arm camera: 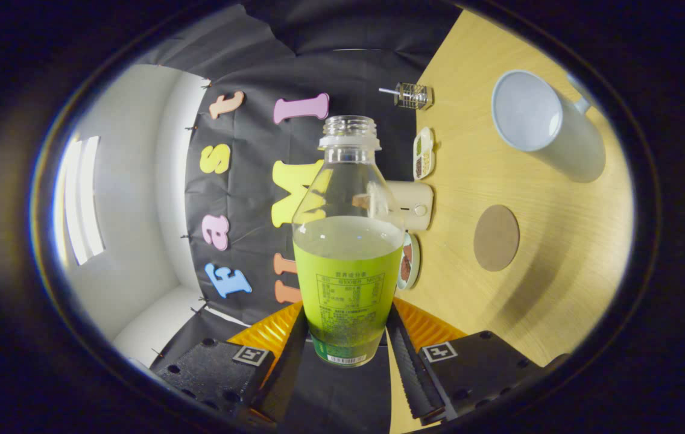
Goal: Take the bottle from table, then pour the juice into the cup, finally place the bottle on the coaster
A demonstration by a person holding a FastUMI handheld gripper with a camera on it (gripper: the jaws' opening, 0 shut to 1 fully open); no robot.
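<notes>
Gripper (347, 355): both fingers pinching the lower, labelled body of the uncapped bottle (347, 253), held between them, roughly half full of juice. Beyond, off to one side on the wooden table (559, 253): a round coaster (496, 237), bare, and past it an empty pale cup (544, 123), apart from the bottle.

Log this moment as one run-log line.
tool shut on bottle | bottle uncapped, tilted, lifted off table | cup empty | coaster bare

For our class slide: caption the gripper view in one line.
Gripper shut on uncapped juice bottle, tilted beside table with cup and coaster.
</notes>
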